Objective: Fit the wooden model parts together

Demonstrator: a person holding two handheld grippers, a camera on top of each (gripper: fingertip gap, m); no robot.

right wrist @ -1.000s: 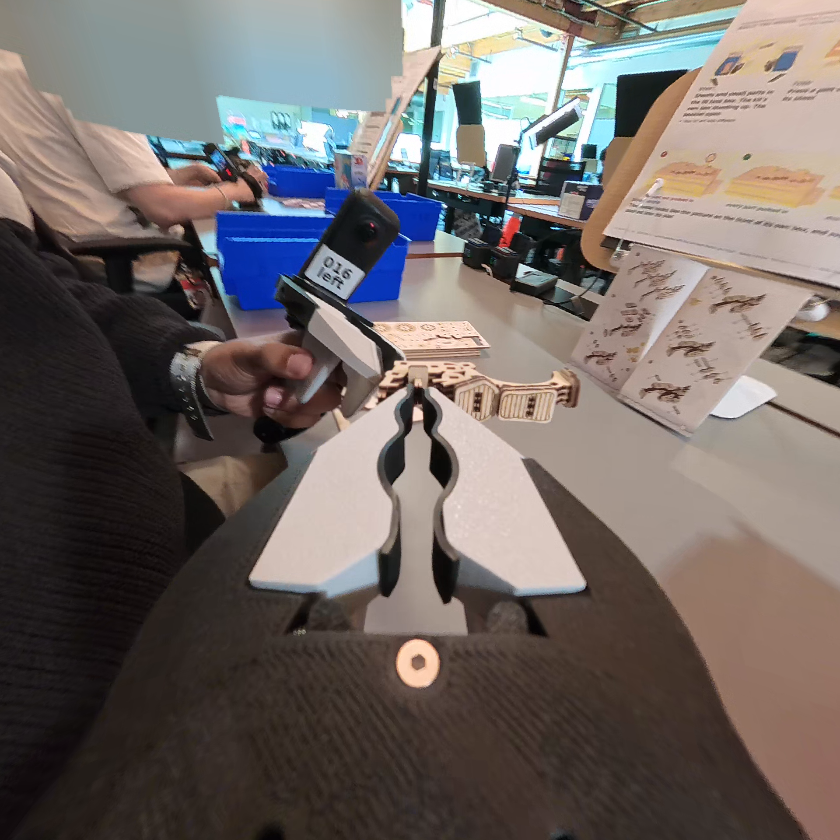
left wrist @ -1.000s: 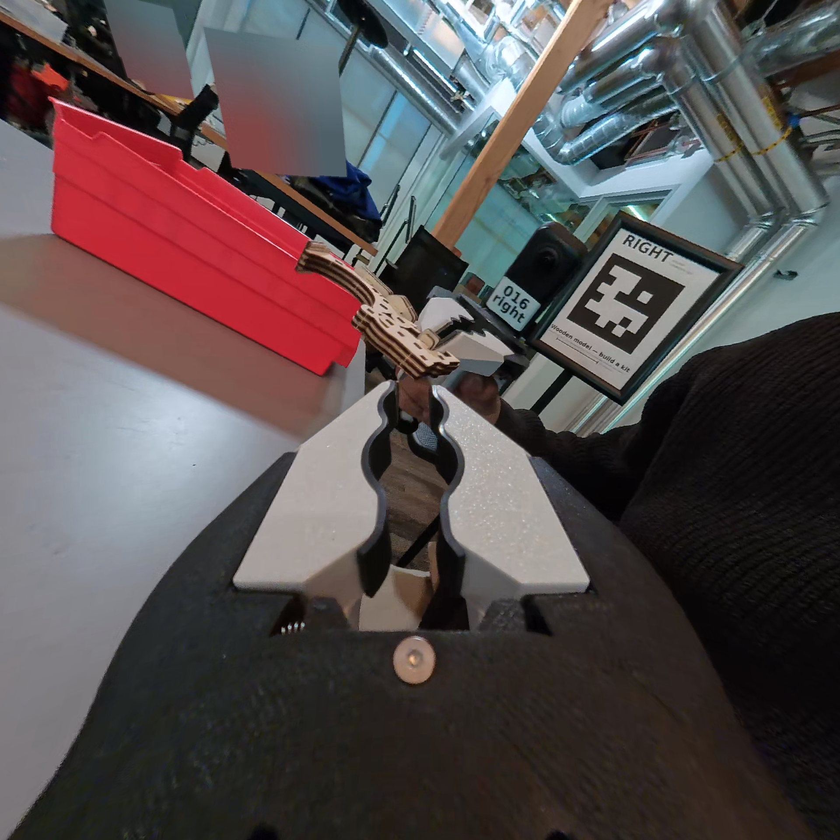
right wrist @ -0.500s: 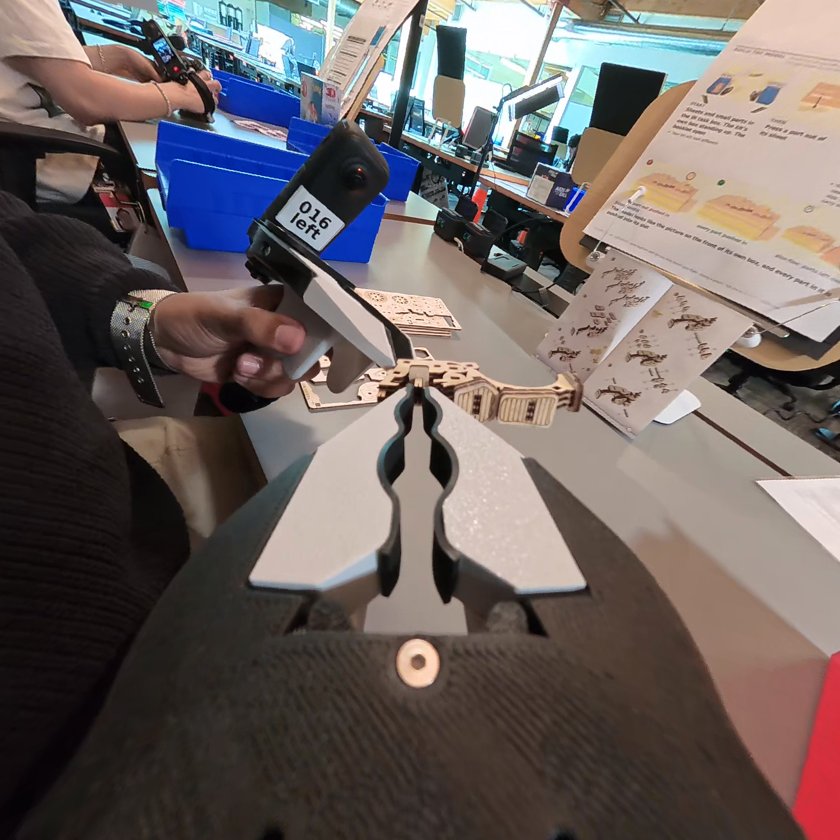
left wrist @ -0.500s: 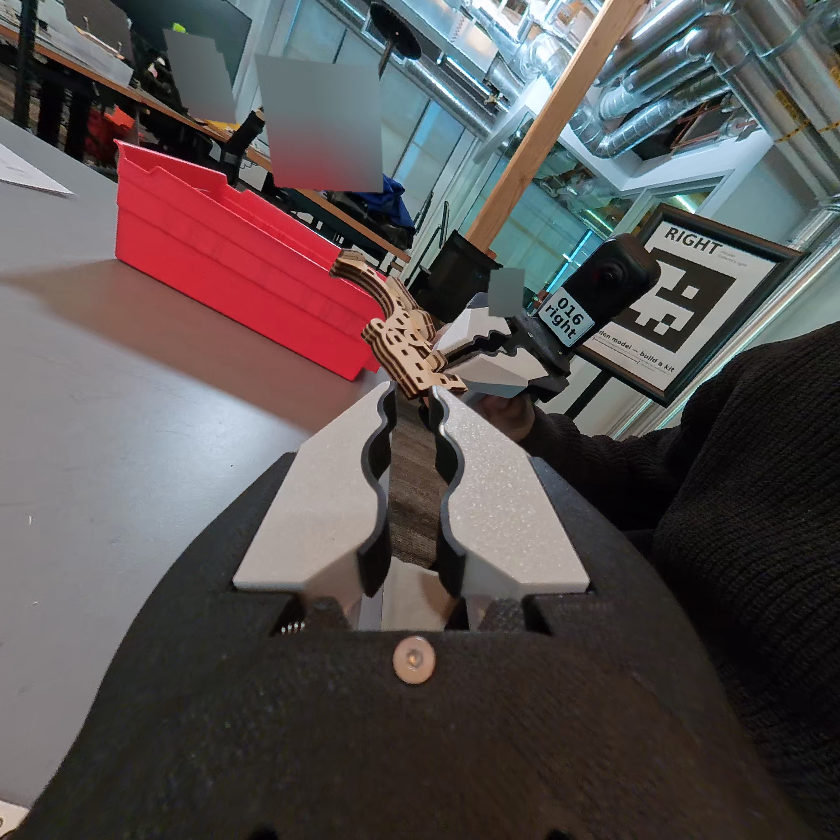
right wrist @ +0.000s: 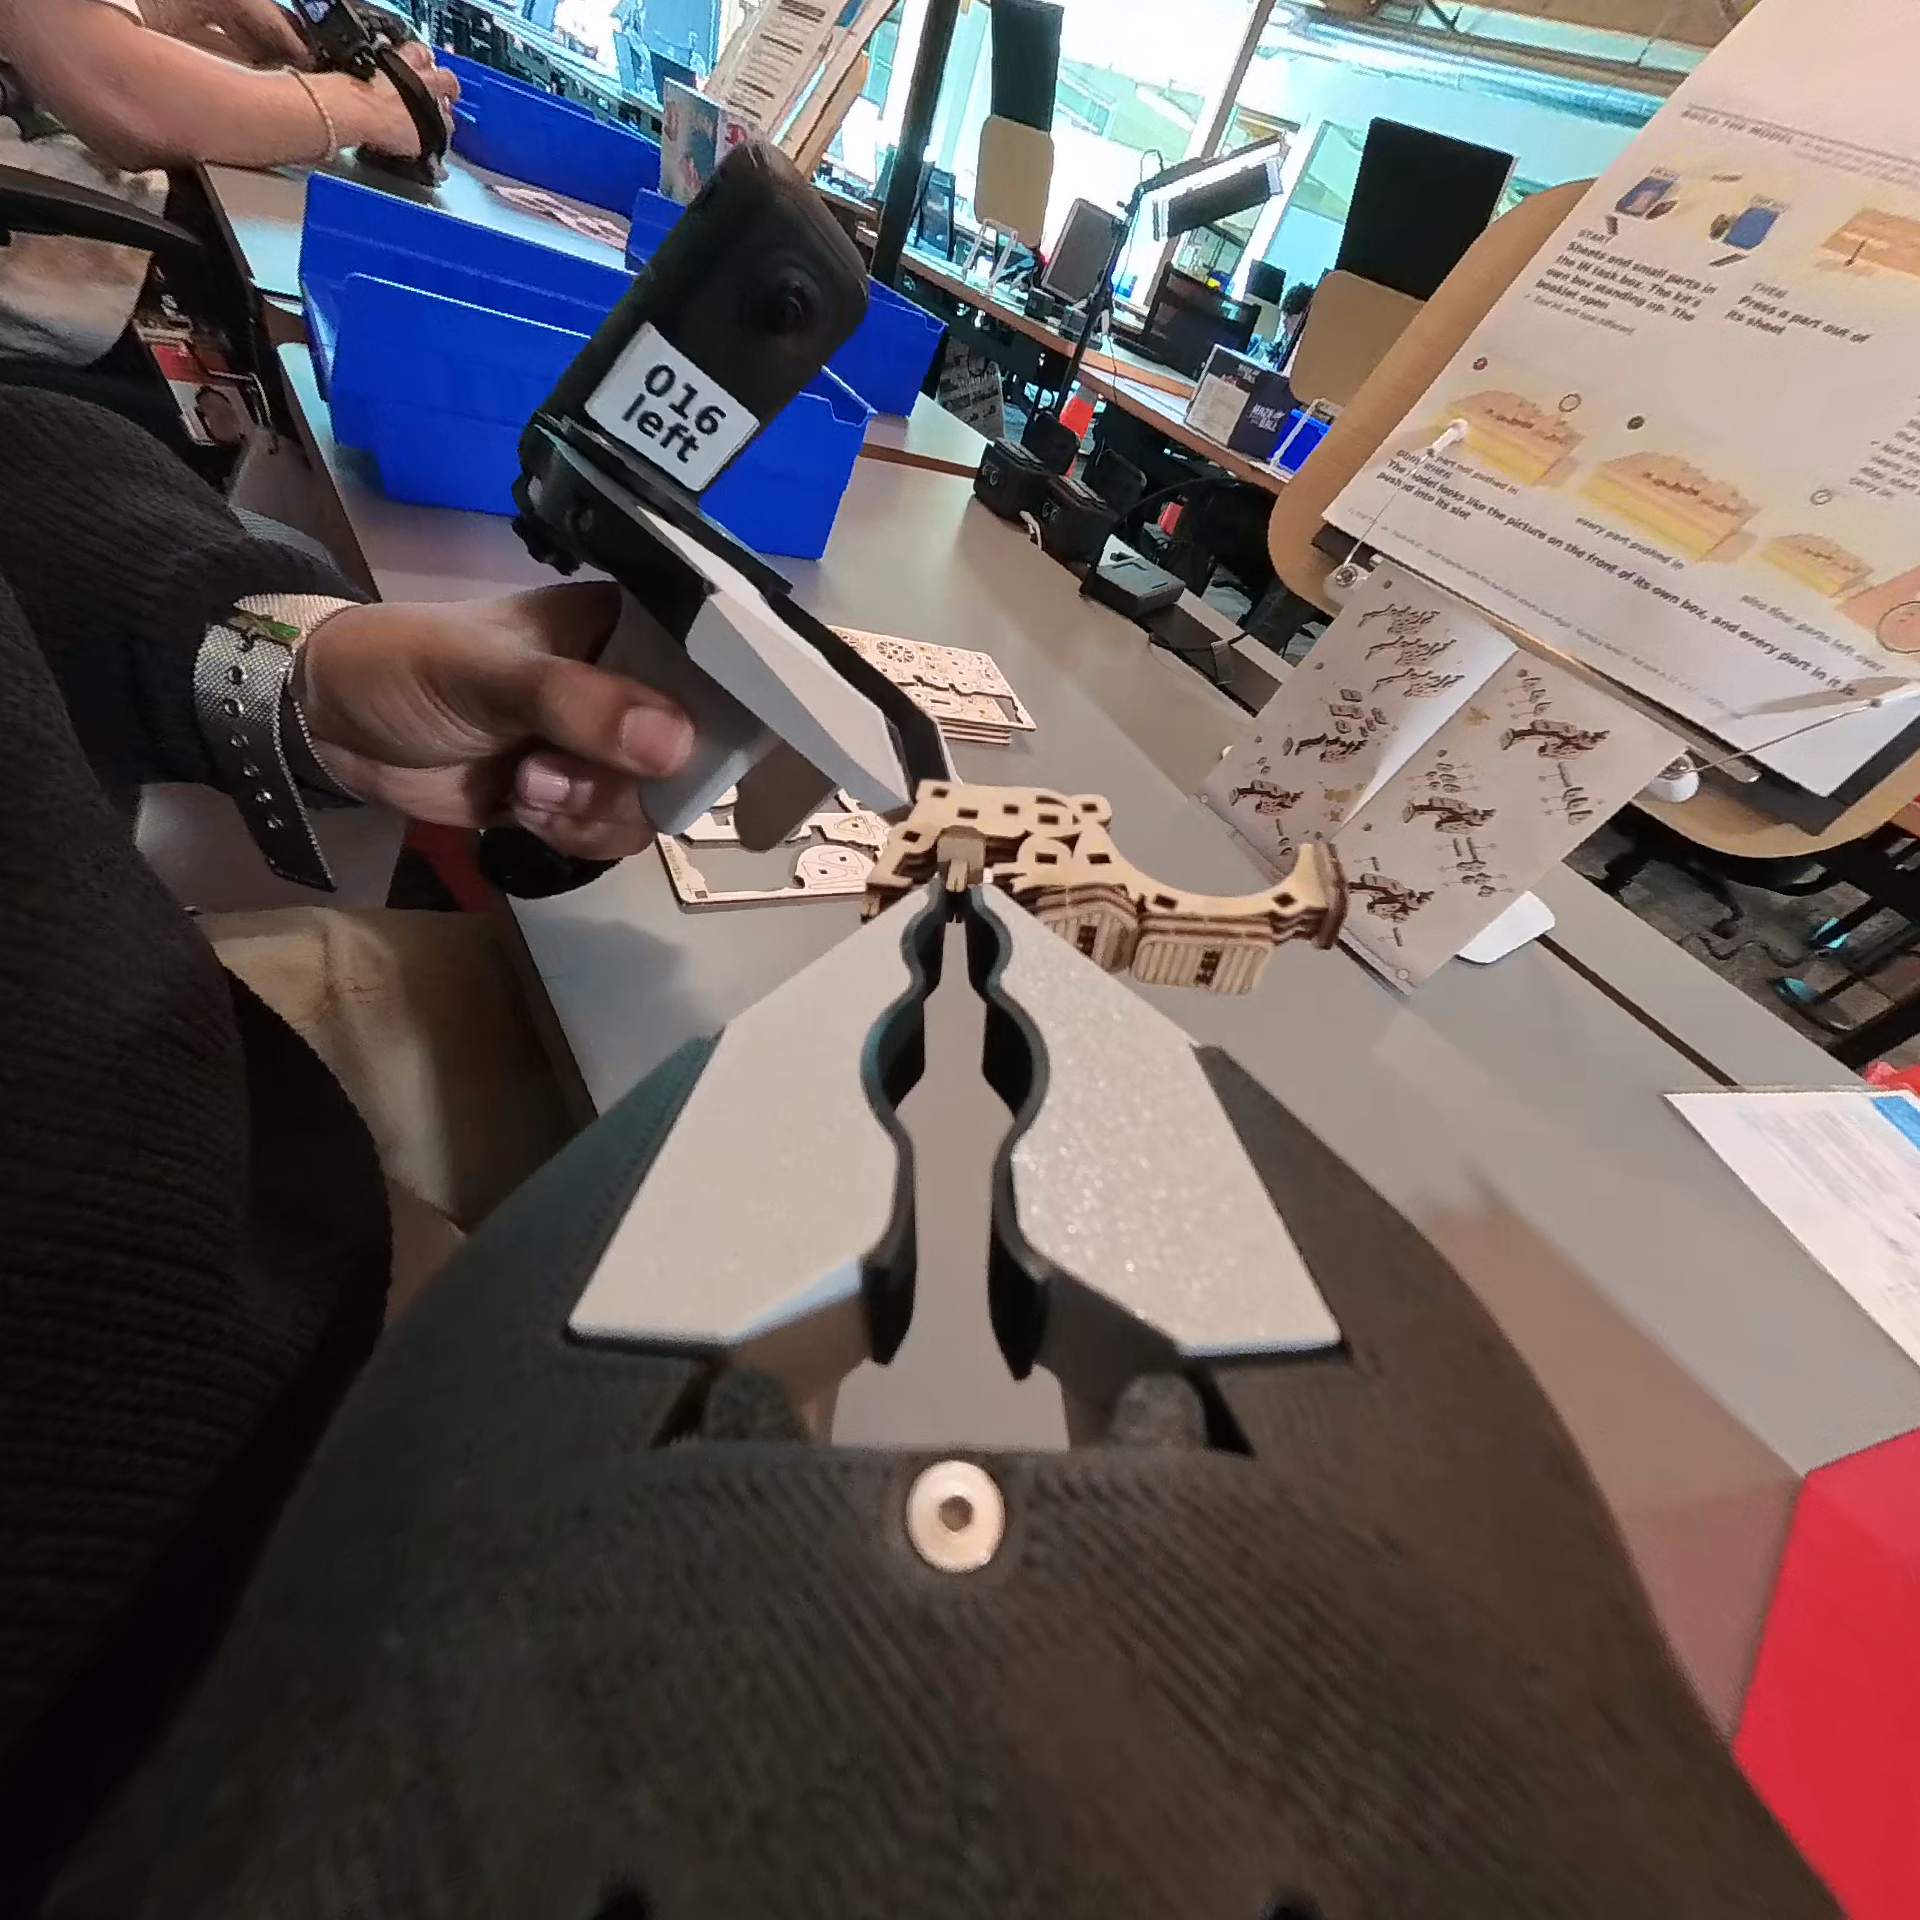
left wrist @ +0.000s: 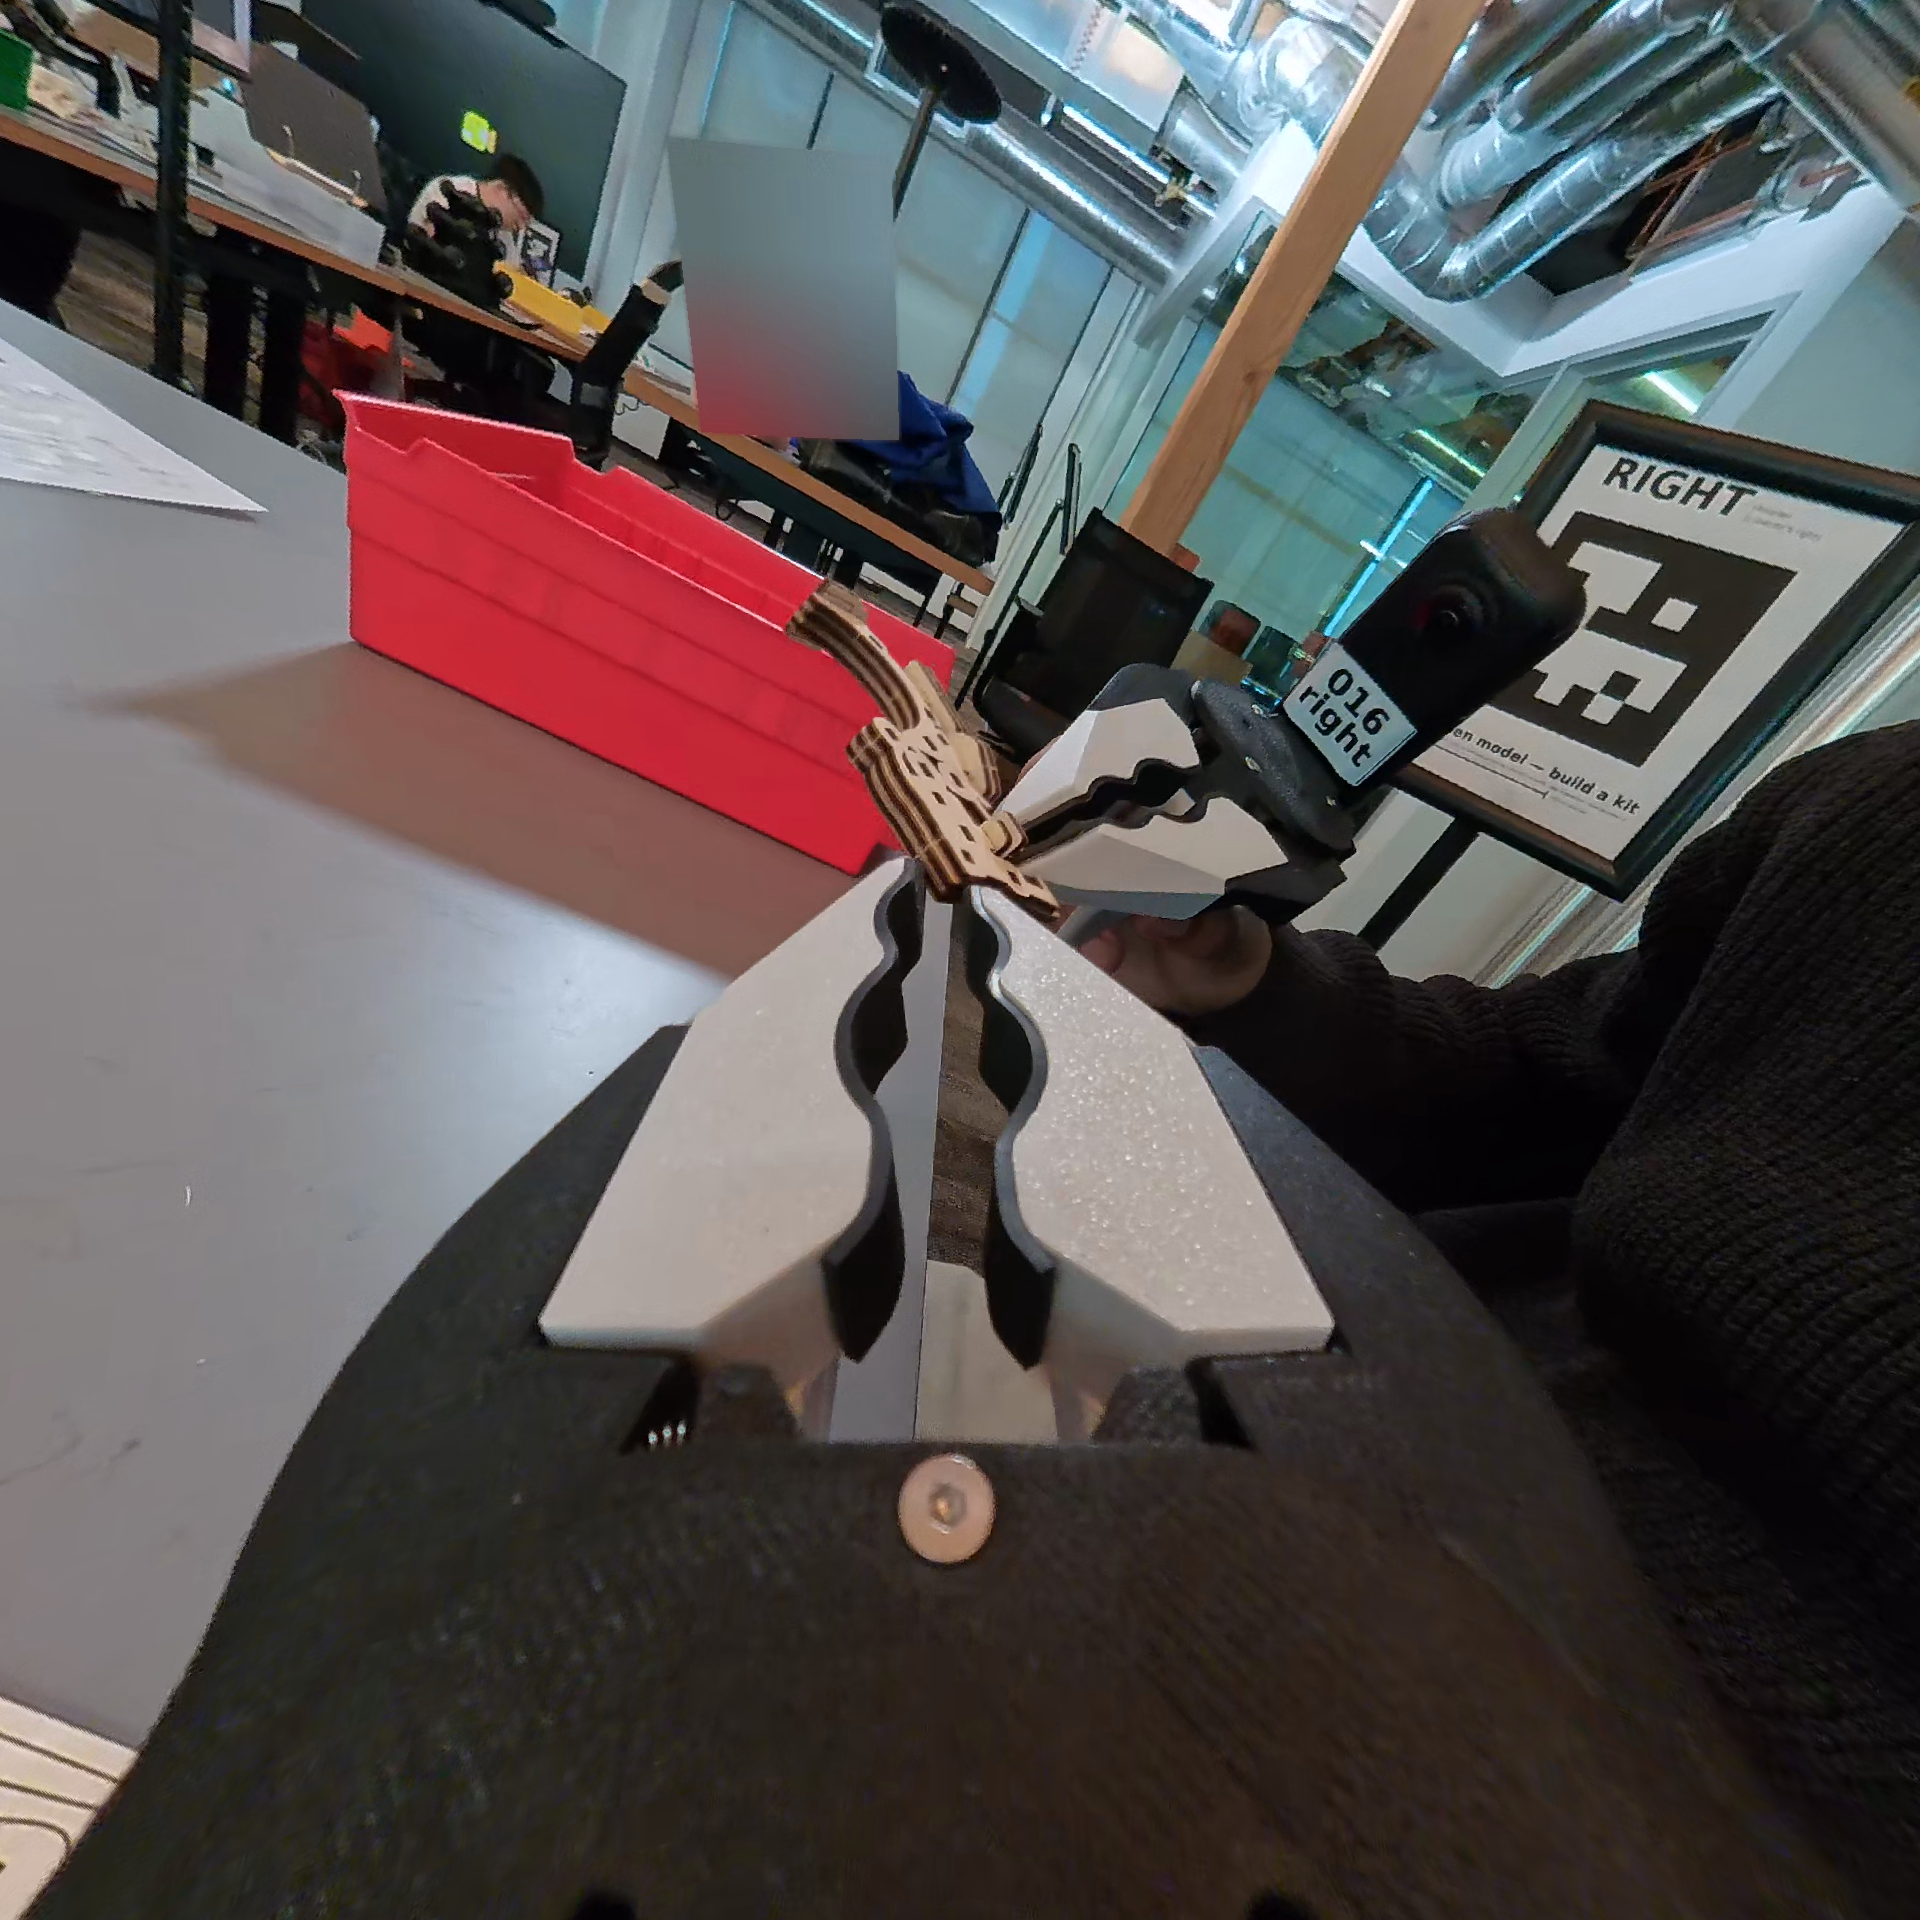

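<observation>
Right tongs (right wrist: pixel 958 906) clamped on wooden model (right wrist: pixel 1101 894), left tongs (left wrist: pixel 945 891) nearly together – contact w/ model unclear, red bin (left wrist: pixel 582 613) left view only.

My left camera looks along its fingers toward 1 o'clock, close over the table (left wrist: pixel 312 987); my right faces 11 o'clock. Both share the model (left wrist: pixel 935 790) (right wrist: pixel 1091 883).

Wooden model (right wrist: pixel 1081 883) between both tongs, above table (right wrist: pixel 1403 1122)

Bright daylight from rear windows (right wrist: pixel 1143 114), soft shadow beside red bin (left wrist: pixel 582 613), wide-angle edge distortion
</observation>
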